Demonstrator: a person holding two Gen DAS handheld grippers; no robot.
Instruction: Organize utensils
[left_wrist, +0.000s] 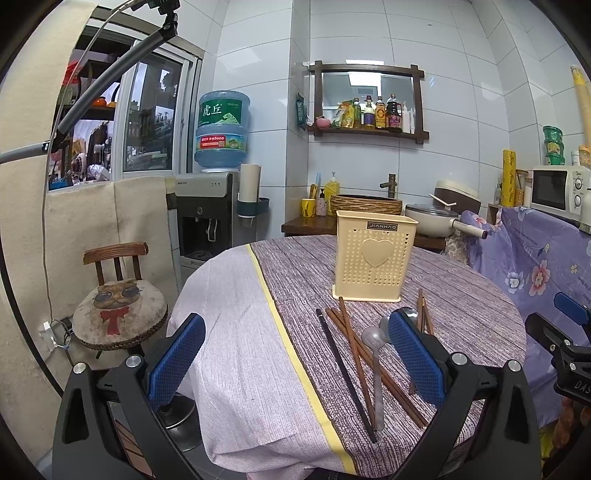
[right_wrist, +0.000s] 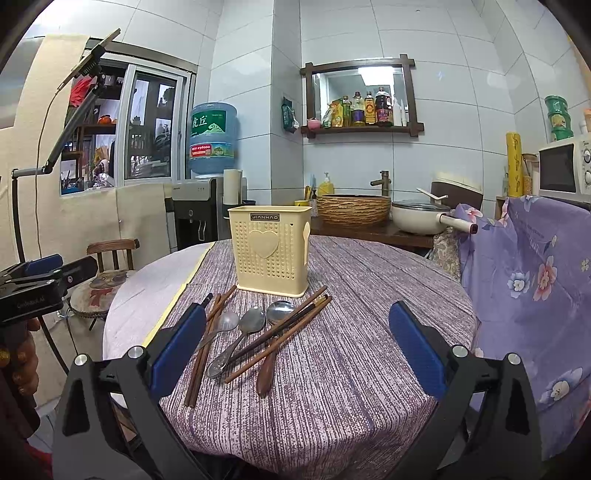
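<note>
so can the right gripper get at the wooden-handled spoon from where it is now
Probably yes. The right gripper is open with nothing held, and the wooden-handled spoon lies on the table between its fingers. One catch: brown chopsticks cross over the spoon, so they may get nudged or grabbed along with it.

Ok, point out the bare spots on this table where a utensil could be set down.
Free: the purple cloth right of the chopsticks, out to the table's right edge, and the pale cloth left of the yellow stripe. Crowded: the strip in front of the cream holder, where spoons and chopsticks overlap.
</note>
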